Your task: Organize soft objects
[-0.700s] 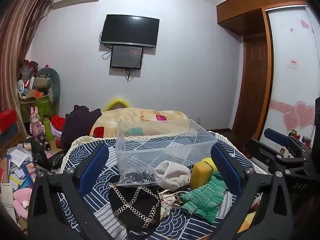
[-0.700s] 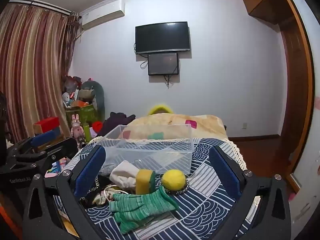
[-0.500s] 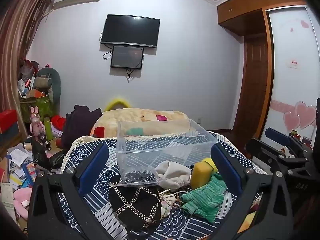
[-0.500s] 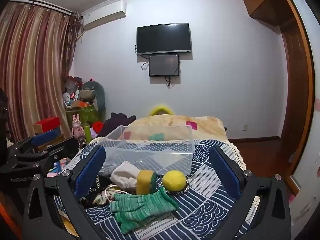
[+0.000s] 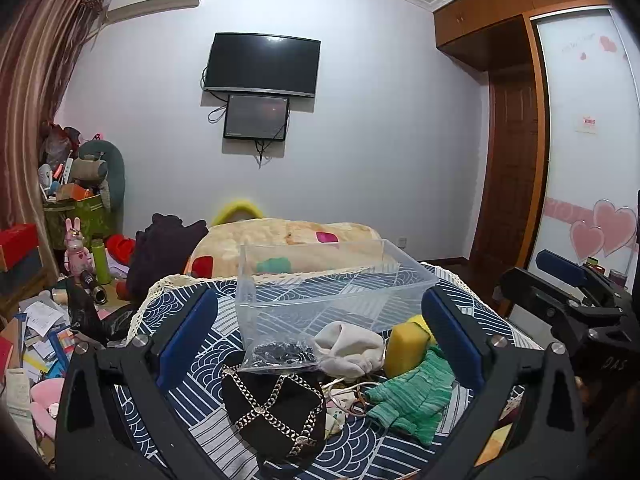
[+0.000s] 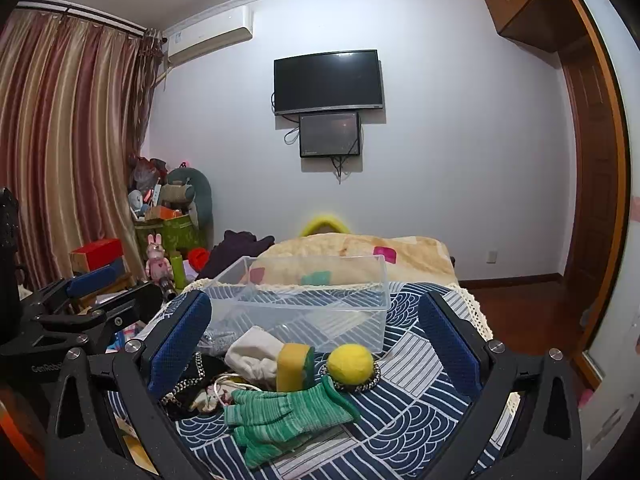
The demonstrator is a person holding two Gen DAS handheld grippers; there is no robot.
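Note:
A clear plastic bin (image 5: 332,292) (image 6: 304,300) stands empty on a blue patterned cloth (image 6: 416,412). In front of it lie a green knit glove (image 5: 416,396) (image 6: 280,416), a yellow sponge (image 5: 404,346) (image 6: 294,366), a white cloth (image 5: 348,348) (image 6: 252,354), a yellow ball (image 6: 350,362) and a black chain-trimmed pouch (image 5: 276,408). My left gripper (image 5: 316,340) is open and empty, held above the pouch. My right gripper (image 6: 316,344) is open and empty, held above the glove and sponge.
A small clear bag of dark bits (image 5: 280,354) leans on the bin's front. A chain bracelet (image 6: 360,382) rings the ball. Cords (image 5: 344,394) lie by the glove. A folded quilt (image 5: 288,240) sits behind the bin. Clutter covers the floor at the left (image 5: 40,332).
Both views have shifted only slightly; the grippers stay open and the objects have not moved.

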